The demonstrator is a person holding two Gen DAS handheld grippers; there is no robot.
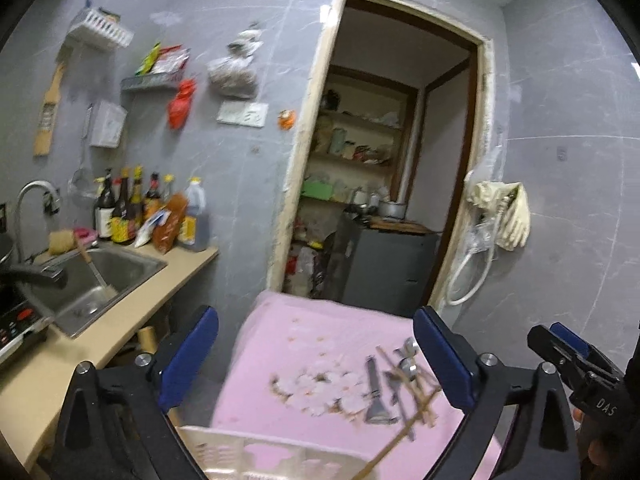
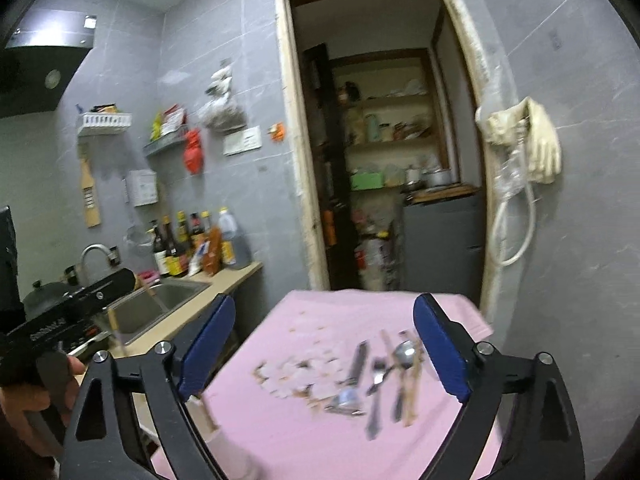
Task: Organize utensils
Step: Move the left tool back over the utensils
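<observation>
Several utensils lie in a loose heap on a pink flowered cloth (image 1: 288,360) (image 2: 304,420): a metal spoon (image 2: 404,354), a fork (image 2: 378,376), a flat metal peeler (image 1: 374,392) (image 2: 348,398) and wooden chopsticks (image 1: 418,398) (image 2: 414,384). A white slatted basket (image 1: 240,454) stands at the near edge, with a chopstick (image 1: 390,450) leaning out of it. My left gripper (image 1: 316,360) is open above the cloth, with nothing between its blue pads. My right gripper (image 2: 324,350) is open too and holds nothing; the heap sits just inside its right pad.
To the left runs a beige counter (image 1: 132,320) with a steel sink (image 1: 100,276), sauce bottles (image 1: 132,216) and a cooker (image 1: 16,320). A doorway (image 1: 380,200) opens behind the table. Gloves (image 1: 510,216) hang on the right wall.
</observation>
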